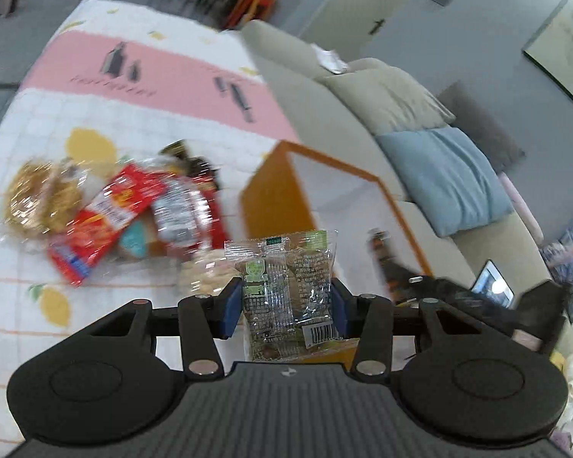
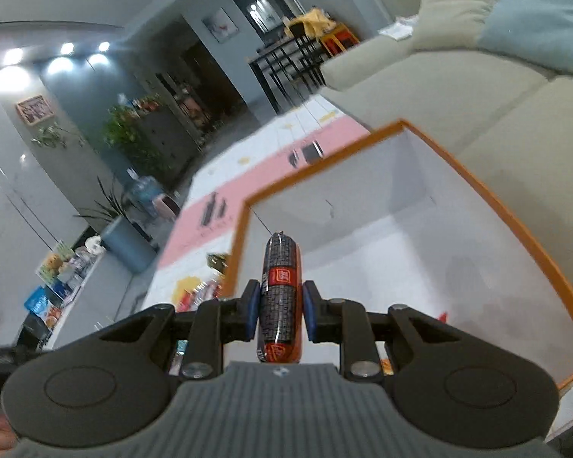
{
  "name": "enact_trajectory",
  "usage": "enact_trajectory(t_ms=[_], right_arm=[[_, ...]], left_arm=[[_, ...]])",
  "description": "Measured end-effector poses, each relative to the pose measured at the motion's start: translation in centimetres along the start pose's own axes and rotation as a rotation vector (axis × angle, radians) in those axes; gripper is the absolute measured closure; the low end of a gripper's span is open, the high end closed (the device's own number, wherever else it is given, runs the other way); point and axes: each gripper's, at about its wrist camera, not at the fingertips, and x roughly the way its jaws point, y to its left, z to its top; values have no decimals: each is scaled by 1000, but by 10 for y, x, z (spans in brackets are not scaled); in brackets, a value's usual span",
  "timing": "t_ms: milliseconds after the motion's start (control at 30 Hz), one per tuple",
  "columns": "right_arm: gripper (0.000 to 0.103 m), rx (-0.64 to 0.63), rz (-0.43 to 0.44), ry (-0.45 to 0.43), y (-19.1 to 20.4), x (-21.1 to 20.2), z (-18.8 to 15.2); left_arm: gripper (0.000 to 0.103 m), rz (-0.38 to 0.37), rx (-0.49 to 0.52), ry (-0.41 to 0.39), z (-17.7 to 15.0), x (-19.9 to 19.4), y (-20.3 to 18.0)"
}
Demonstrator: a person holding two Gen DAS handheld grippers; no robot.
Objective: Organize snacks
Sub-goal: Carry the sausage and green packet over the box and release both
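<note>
My left gripper is shut on a clear green-printed snack packet, held above the table near the orange-rimmed box. My right gripper is shut on a dark and orange sausage stick, held over the near left corner of the same white-lined box. The right gripper with its sausage also shows blurred in the left wrist view, by the box's right rim. A pile of snacks lies on the tablecloth left of the box, with red packets and round cakes.
The table has a white, pink and lemon-print cloth. A beige sofa with a blue cushion runs along the box's far side. A laptop sits at the right. Plants and shelves stand far off.
</note>
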Motion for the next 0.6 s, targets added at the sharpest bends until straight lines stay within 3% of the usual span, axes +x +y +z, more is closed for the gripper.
enact_trajectory(t_ms=[133,267,433,500,567,600], right_arm=[[81,13,17,72,3,8,-5],[81,11,10,112,8,16,-10],[81,7,-4,159,7,24,-16],[77,-1,4,174,6,23,-16],[59,0,16,168,5,21,-13],[58,3,22,155,5,18,-11]], left_arm=[[50,2,21,-1,-1,9,-23],[50,58,37,-43,-4,13,-38],[50,51,26,-46,2,19,-46],[50,49,27,-49,5,21,-51],[50,52,24,-51,9,24,-55],[50,55,24,-52,10,26,-58]])
